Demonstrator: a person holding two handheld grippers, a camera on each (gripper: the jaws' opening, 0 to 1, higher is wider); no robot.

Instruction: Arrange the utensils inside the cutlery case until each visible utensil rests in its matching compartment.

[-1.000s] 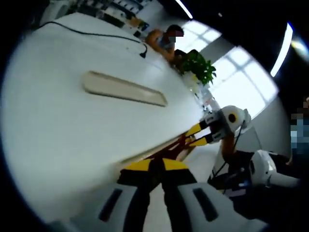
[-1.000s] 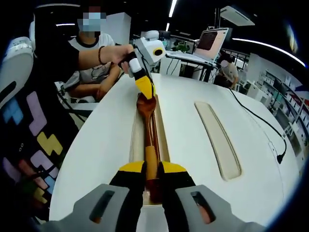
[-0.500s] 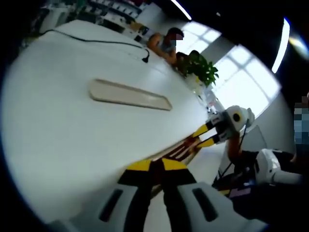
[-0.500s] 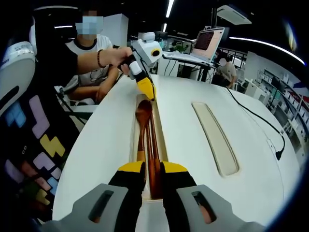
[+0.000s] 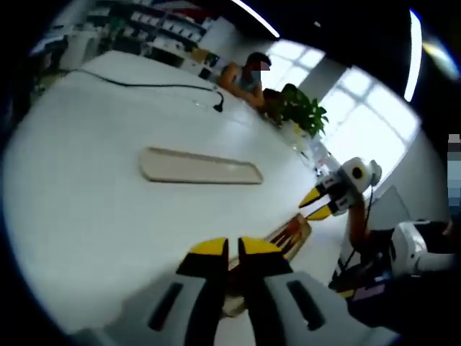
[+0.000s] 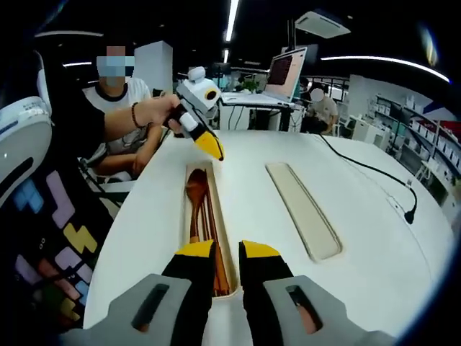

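The case [image 6: 205, 231] lies on the white table [image 6: 360, 238], spoon [image 6: 195, 196] and chopsticks [image 6: 209, 223] inside; its lid [image 6: 301, 209] lies to the right. The right gripper [image 6: 227, 249] hangs above the case's near end, jaws slightly apart and empty. The left gripper [image 6: 213, 150] hovers beyond the far end, jaws nearly together, holding nothing.

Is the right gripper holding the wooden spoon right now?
No. The right gripper has nothing between its jaws, and the wooden spoon lies in the cutlery case.
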